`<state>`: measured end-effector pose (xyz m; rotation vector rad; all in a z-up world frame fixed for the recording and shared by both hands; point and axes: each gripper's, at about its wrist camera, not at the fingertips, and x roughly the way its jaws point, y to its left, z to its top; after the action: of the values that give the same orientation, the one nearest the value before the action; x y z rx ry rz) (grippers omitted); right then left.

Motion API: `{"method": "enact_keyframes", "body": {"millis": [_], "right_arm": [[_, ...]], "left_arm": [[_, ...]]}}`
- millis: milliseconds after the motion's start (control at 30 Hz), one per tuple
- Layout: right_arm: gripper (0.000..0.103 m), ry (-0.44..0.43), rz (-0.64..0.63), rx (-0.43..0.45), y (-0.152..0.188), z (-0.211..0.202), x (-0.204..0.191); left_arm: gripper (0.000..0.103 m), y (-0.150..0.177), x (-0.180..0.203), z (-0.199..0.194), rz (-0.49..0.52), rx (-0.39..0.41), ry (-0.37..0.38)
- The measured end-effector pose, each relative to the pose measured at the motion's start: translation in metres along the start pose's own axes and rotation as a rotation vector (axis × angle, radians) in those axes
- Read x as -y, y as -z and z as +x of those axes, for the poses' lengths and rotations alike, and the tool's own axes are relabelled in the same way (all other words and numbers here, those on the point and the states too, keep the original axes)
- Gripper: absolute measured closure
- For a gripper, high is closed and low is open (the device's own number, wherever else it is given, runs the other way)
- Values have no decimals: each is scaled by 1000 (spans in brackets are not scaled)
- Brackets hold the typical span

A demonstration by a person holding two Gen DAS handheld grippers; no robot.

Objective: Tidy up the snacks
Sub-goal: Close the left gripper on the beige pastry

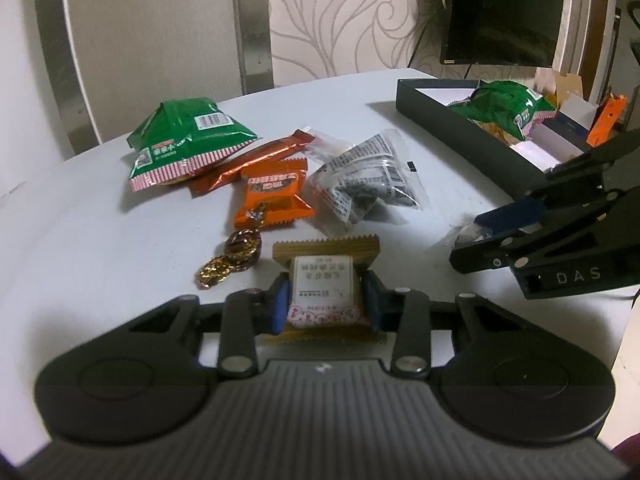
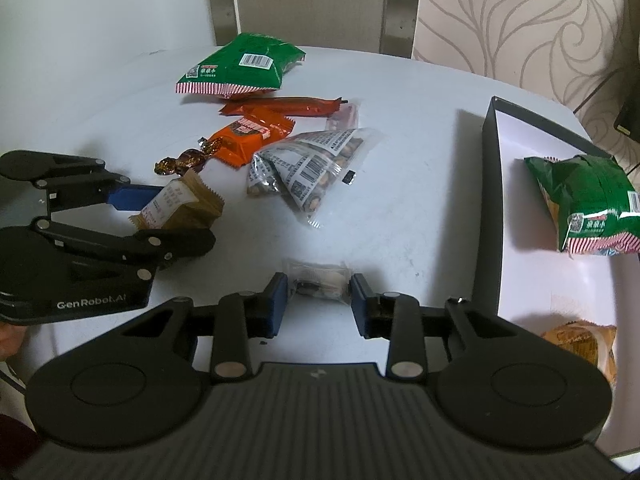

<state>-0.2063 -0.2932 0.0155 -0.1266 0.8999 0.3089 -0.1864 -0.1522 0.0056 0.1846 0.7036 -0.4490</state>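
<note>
My left gripper (image 1: 325, 300) is shut on a gold-wrapped snack with a white label (image 1: 322, 280), its blue pads pressing both sides just above the white table. The right wrist view shows the same gripper (image 2: 184, 218) and snack (image 2: 180, 208) at the left. My right gripper (image 2: 319, 292) is shut on a small clear snack packet (image 2: 320, 280) that lies on the table, a pad against each end. A dark box with a white floor (image 2: 490, 200) stands to the right. It holds a green bag (image 2: 588, 204) and a tan snack (image 2: 580, 344).
Loose snacks lie mid-table: a green bag (image 1: 188, 136), a red-brown bar (image 1: 260, 156), an orange pack (image 1: 276, 196), clear nut packets (image 1: 368, 172) and a gold foil candy (image 1: 236, 256). A dark monitor (image 1: 504, 12) and small cartons stand behind the box.
</note>
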Motion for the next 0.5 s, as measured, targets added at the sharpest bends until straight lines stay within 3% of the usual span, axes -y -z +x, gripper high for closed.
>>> {"method": "enact_keyframes", "body": {"millis": [500], "right_arm": [[65,-22,45,17,6,-13,1]], "left_arm": [[63,0,-2,-7,-12,2,-17]]}}
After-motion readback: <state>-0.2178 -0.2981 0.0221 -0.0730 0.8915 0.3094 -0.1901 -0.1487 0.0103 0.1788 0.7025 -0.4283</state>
